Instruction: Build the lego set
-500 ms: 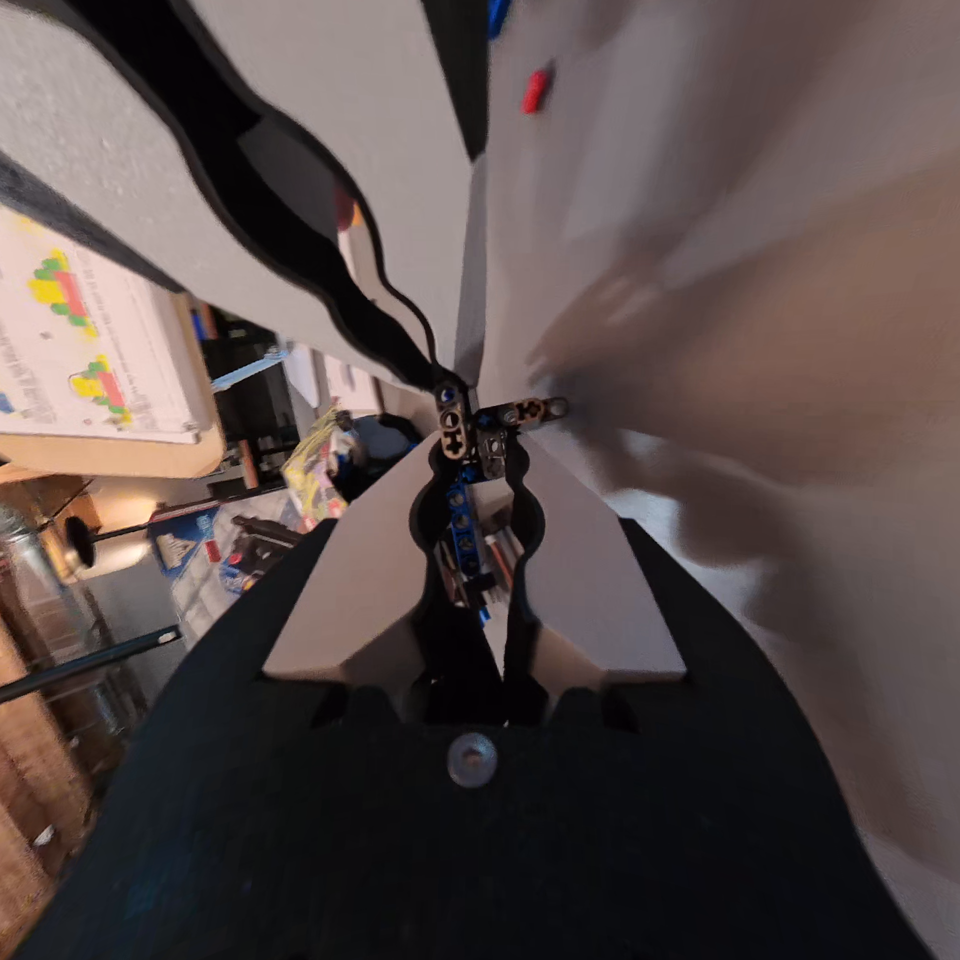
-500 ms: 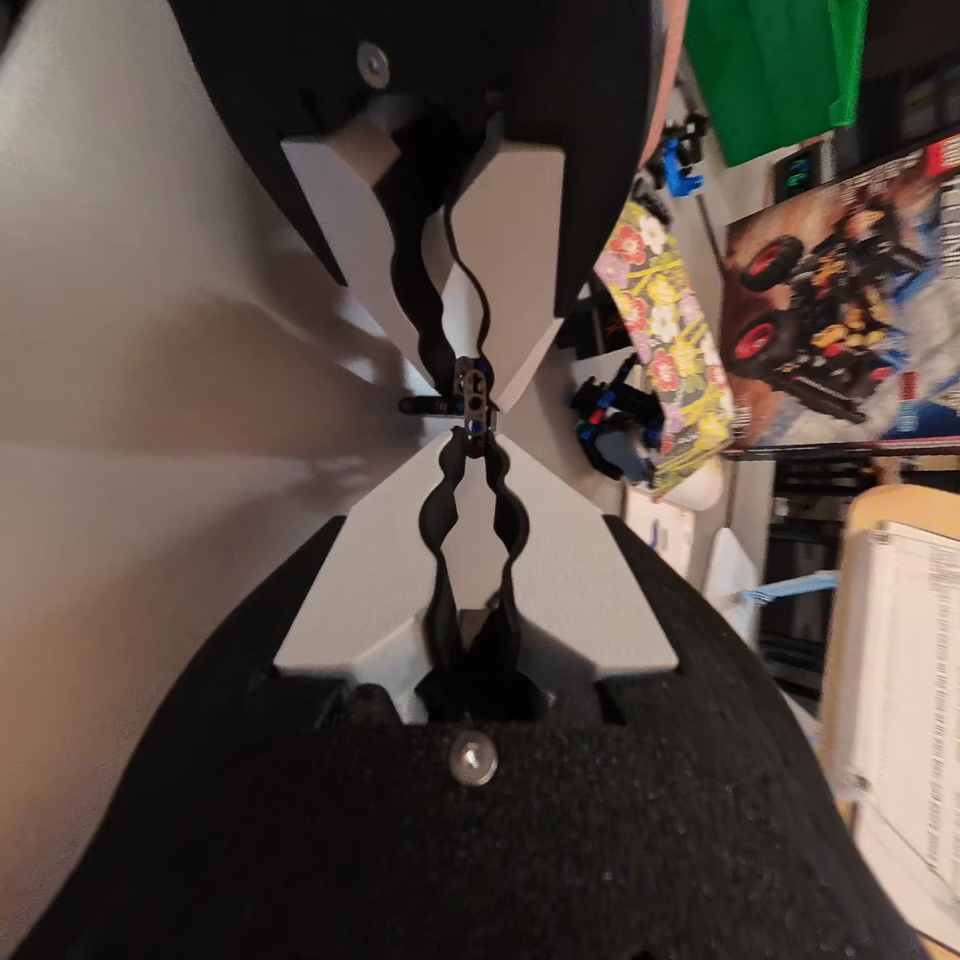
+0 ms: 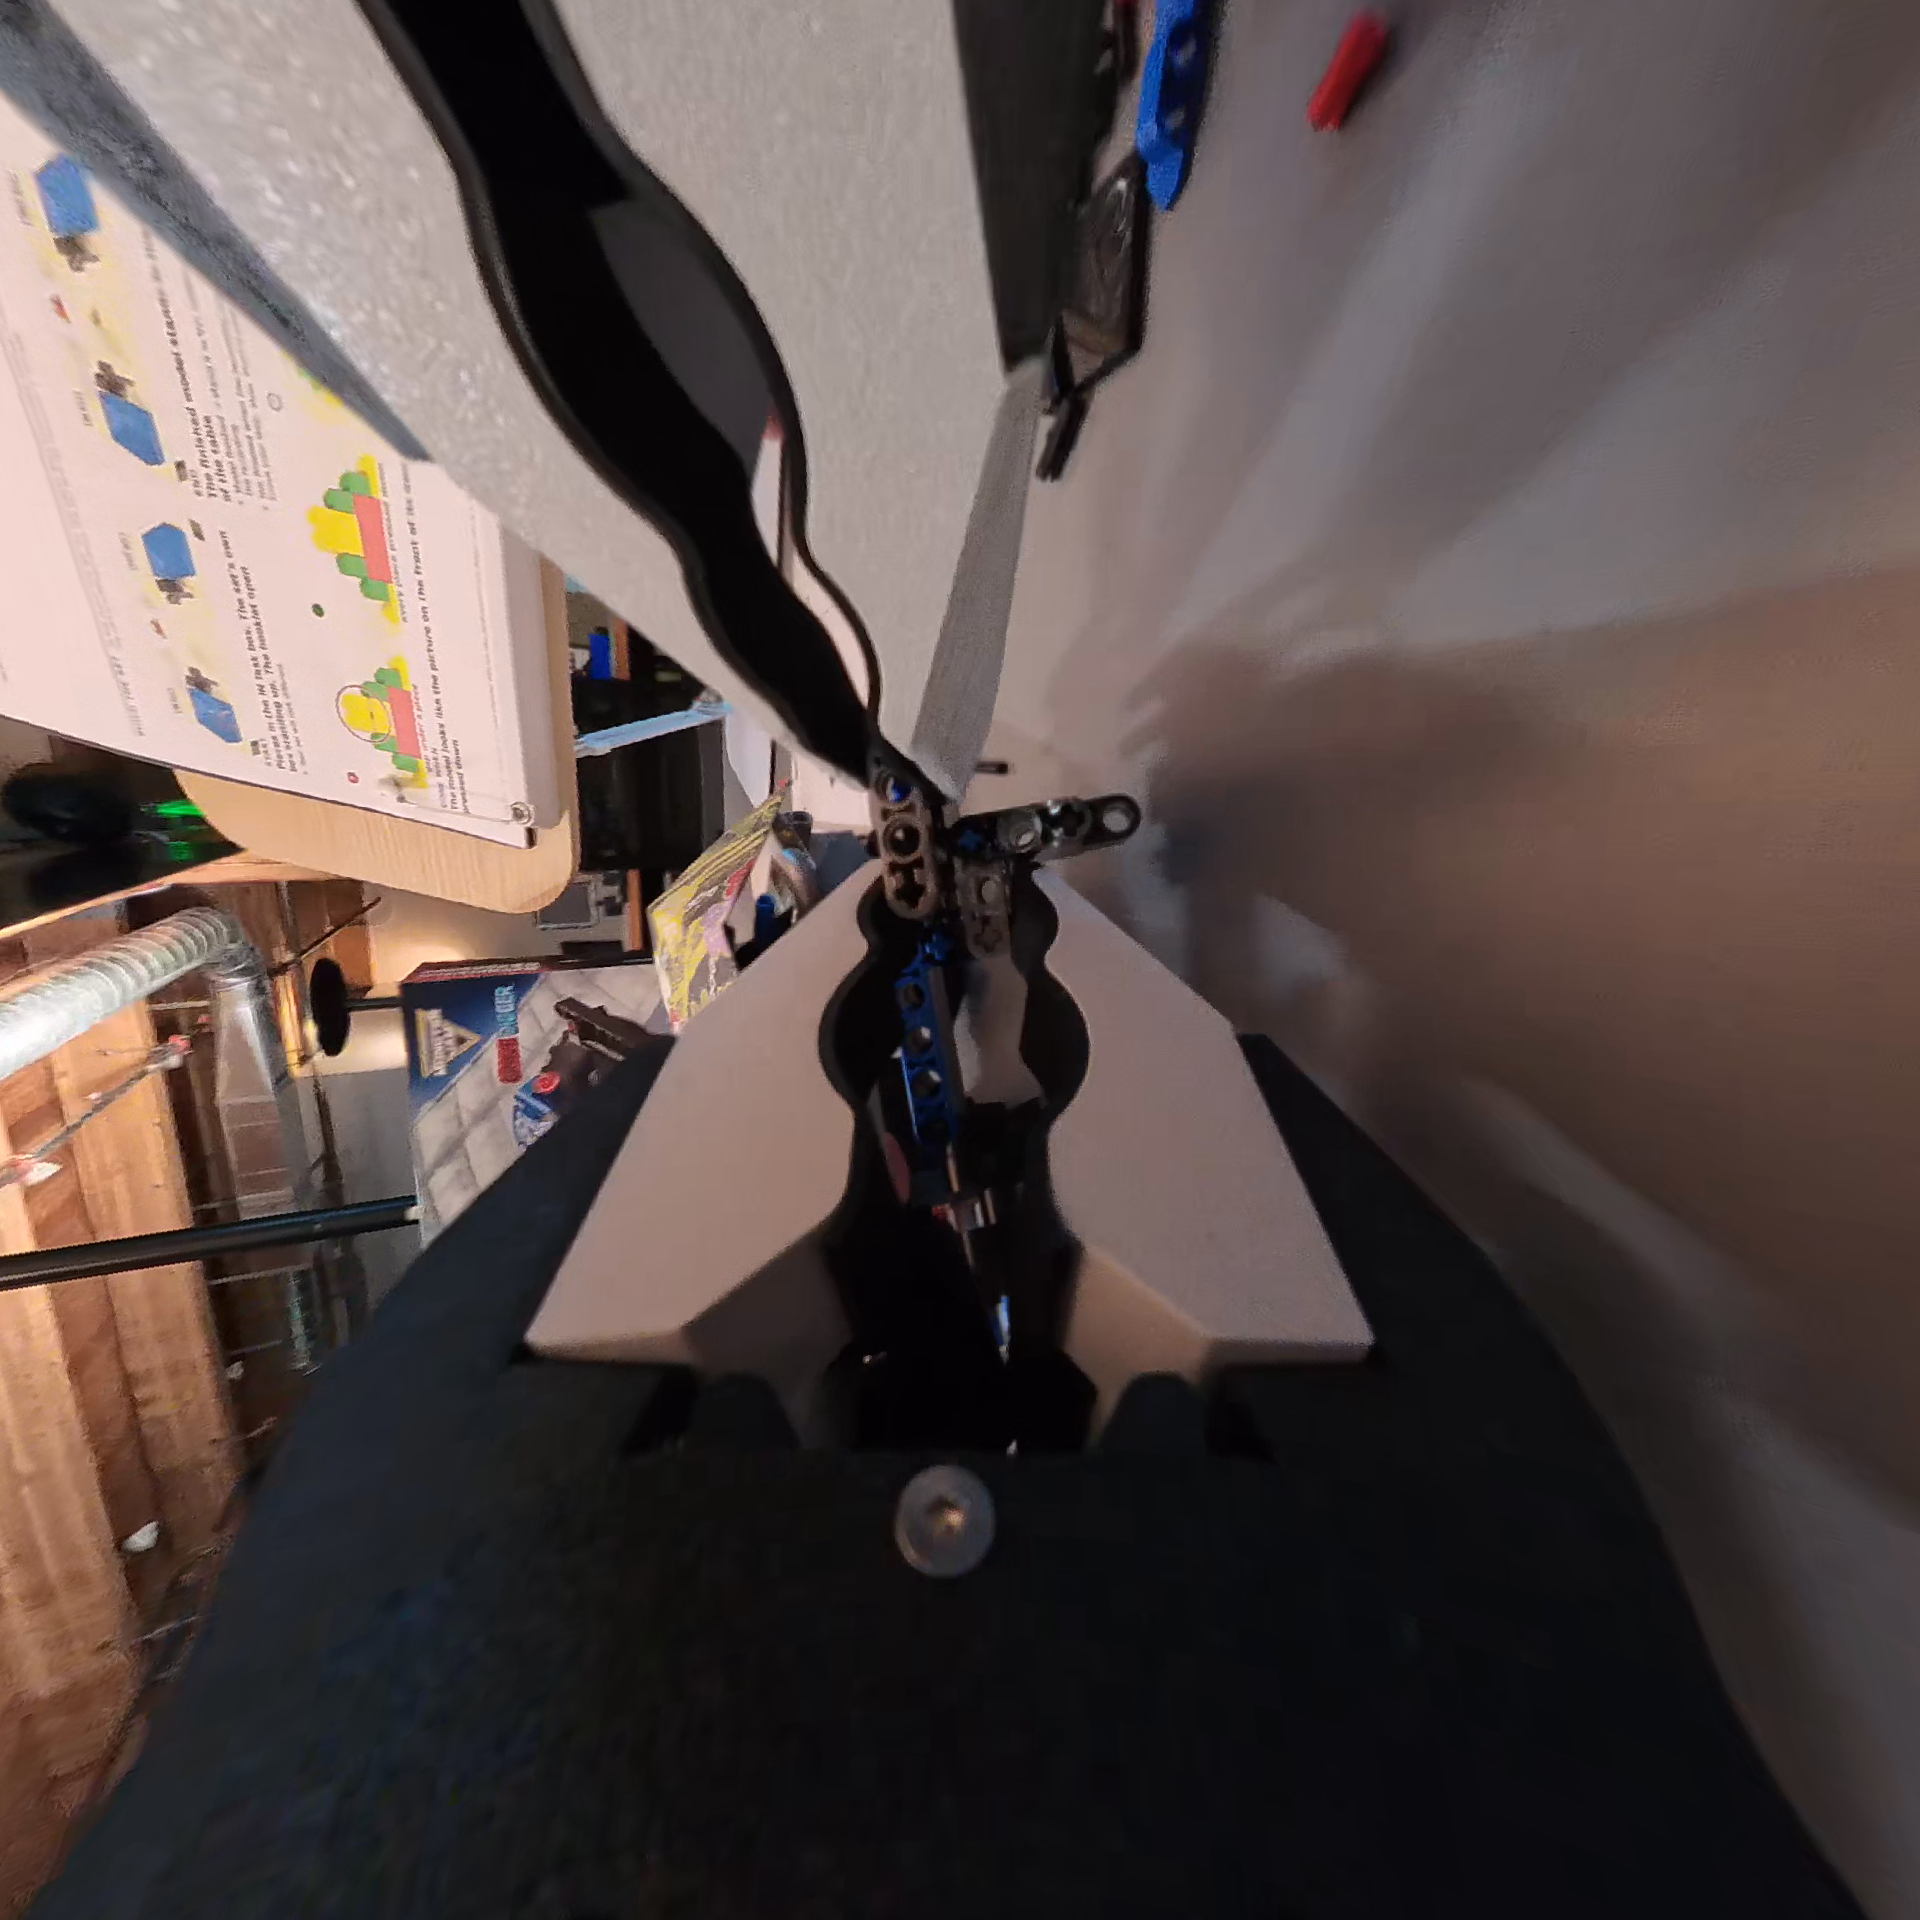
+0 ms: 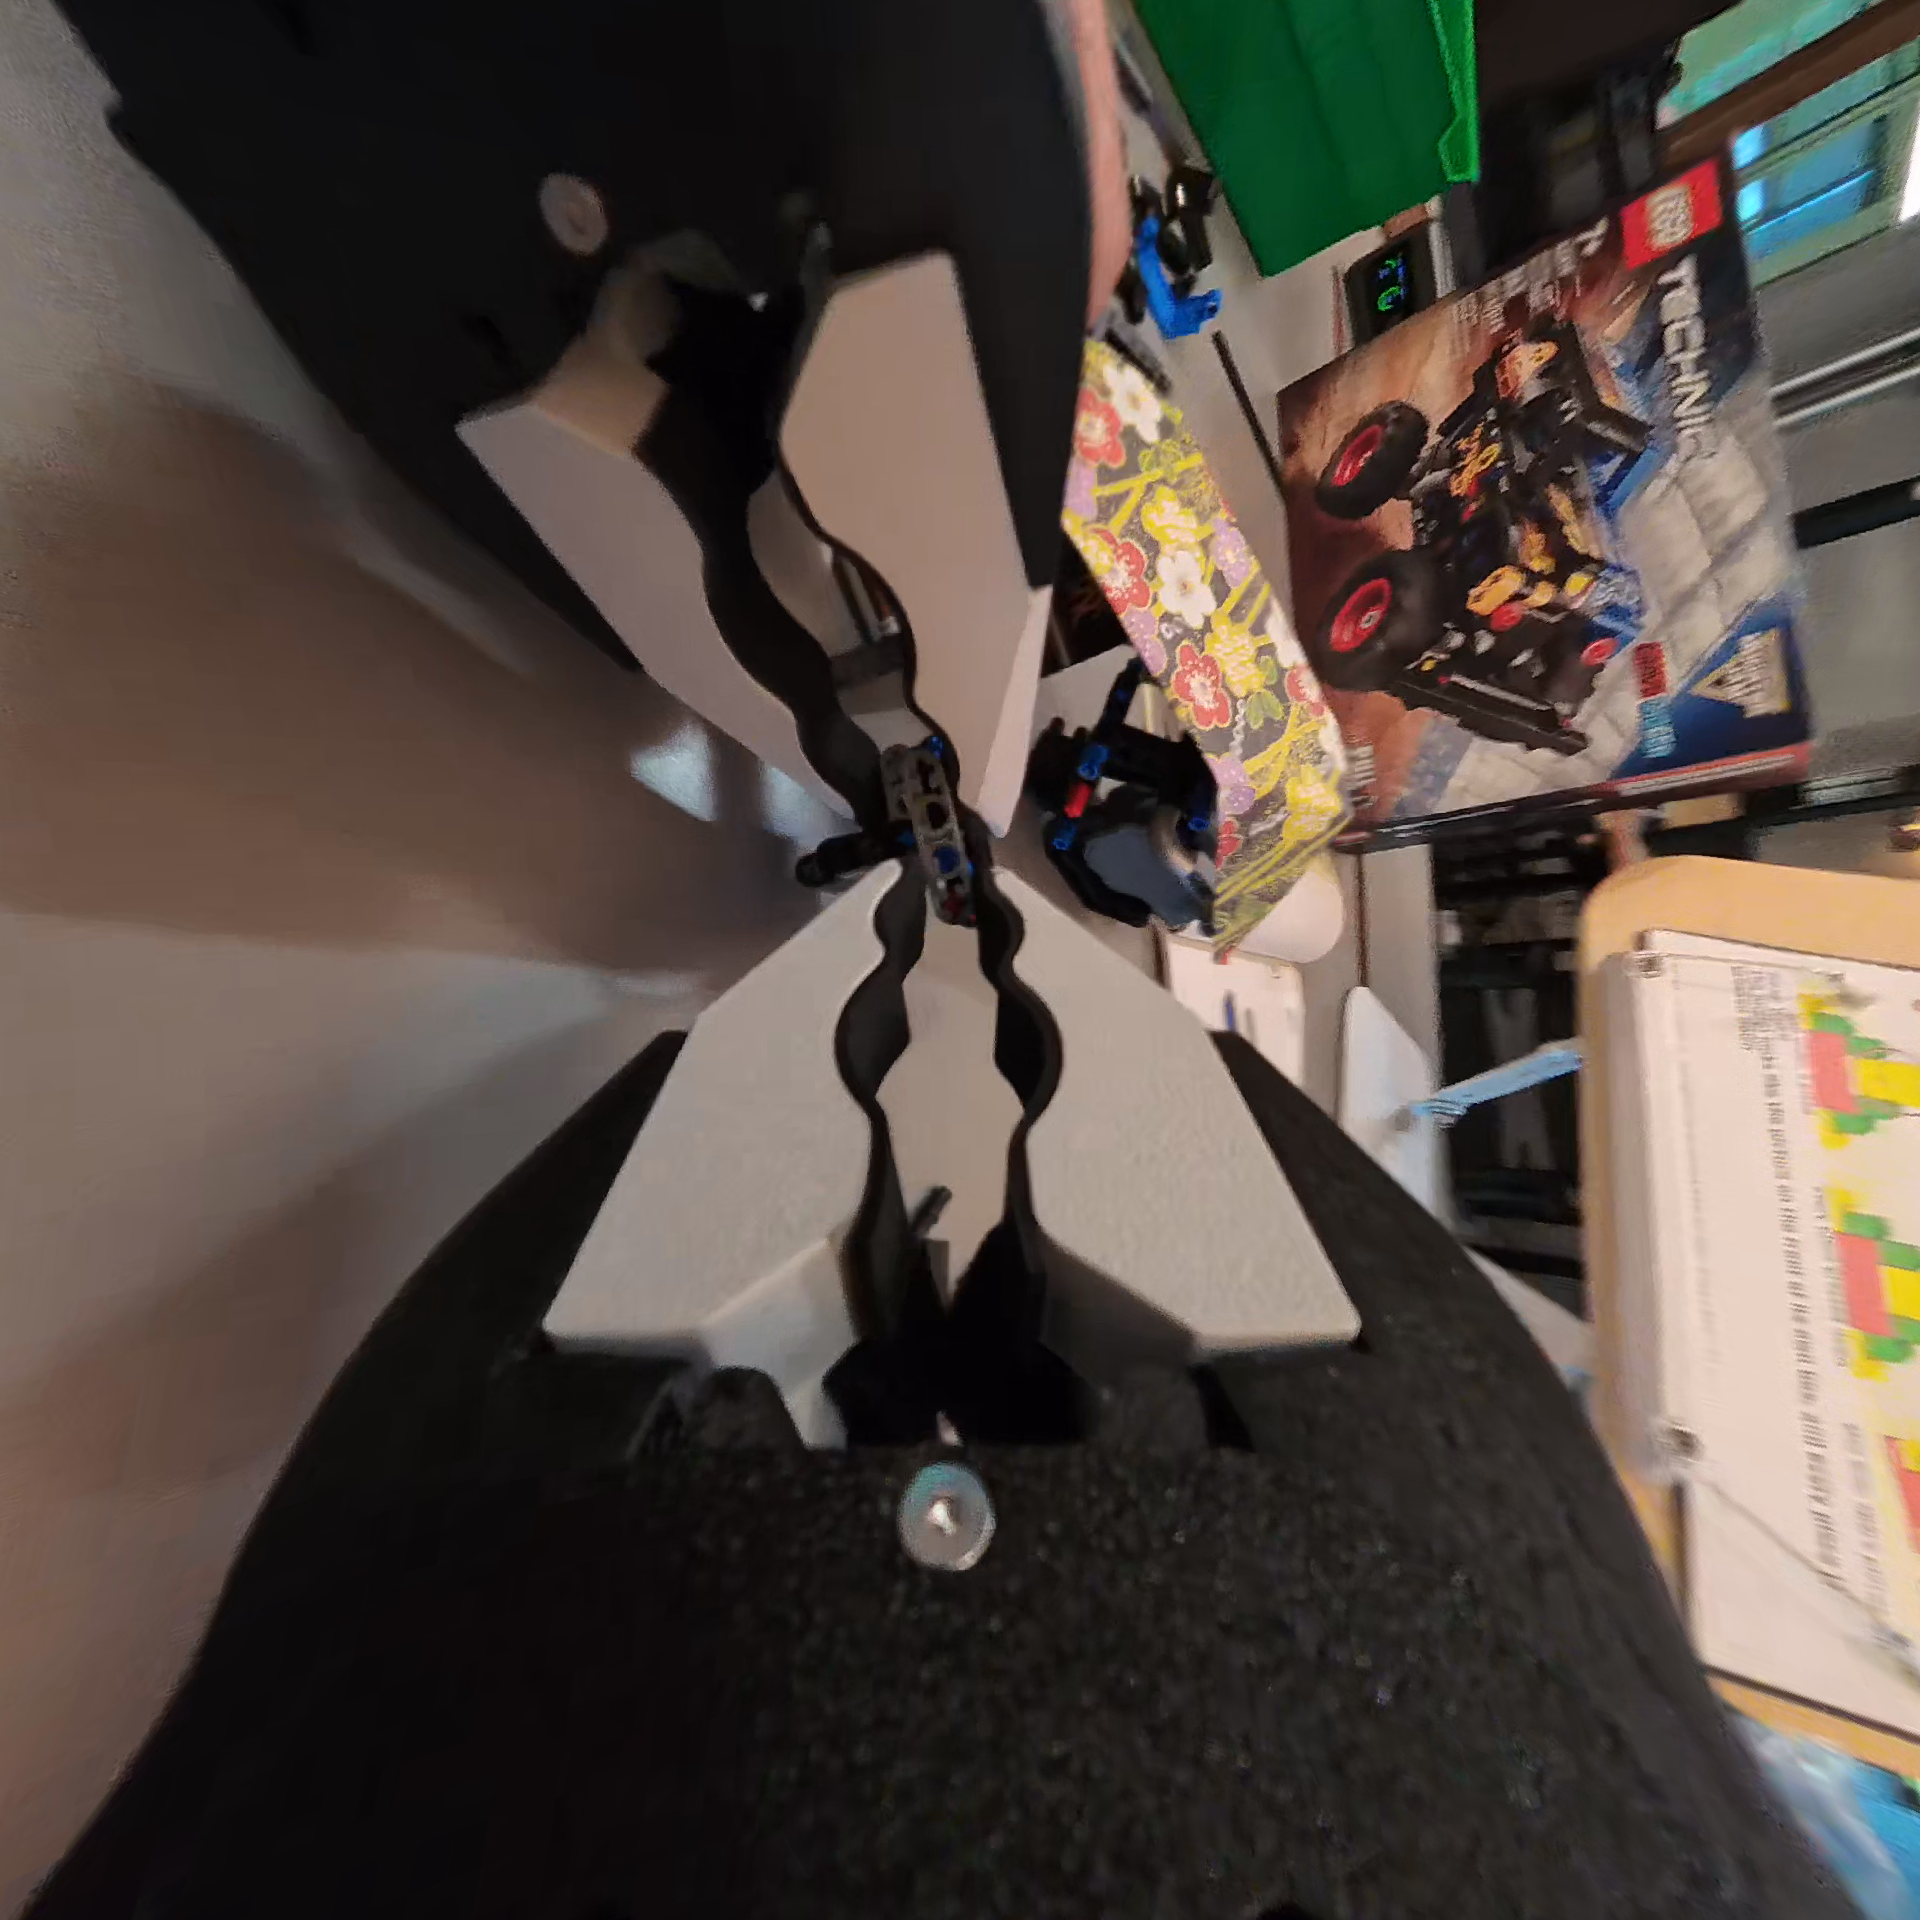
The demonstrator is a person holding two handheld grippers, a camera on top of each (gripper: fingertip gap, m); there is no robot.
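1. L wrist view, far left: instruction sheet [image 3: 260, 582] w/ coloured brick drawings and printed text, lying on a pale wood board [image 3: 457, 862].
2. Below it, a boxed set [image 3: 499, 1049] stands w/ printed pics and logos; a flowery packet [image 3: 717, 904] leans just beside it.
3. Centre: left gripper [image 3: 940, 883] is pinched tight on a small lego assembly [image 3: 935, 914] – tan link, grey connectors, blue holed beam running back between its fingers.
4. The right gripper [image 3: 904, 774] comes in from above, tips meeting the same assembly.
5. Top right: blue piece [image 3: 1174, 94] and red pin [image 3: 1345, 68] lie loose on the grey table [image 3: 1558, 312].
6. R wrist view: right gripper [image 4: 940, 894] is clamped on the assembly's grey link [image 4: 930, 821]; the other gripper grips it from the opposite side.
7. Right of that: a dark, partly built model [image 4: 1122, 831] on the table, then the flowery packet, then a truck-picture box [image 4: 1538, 540] w/ brand logos.
8. No open container's contents are clear.
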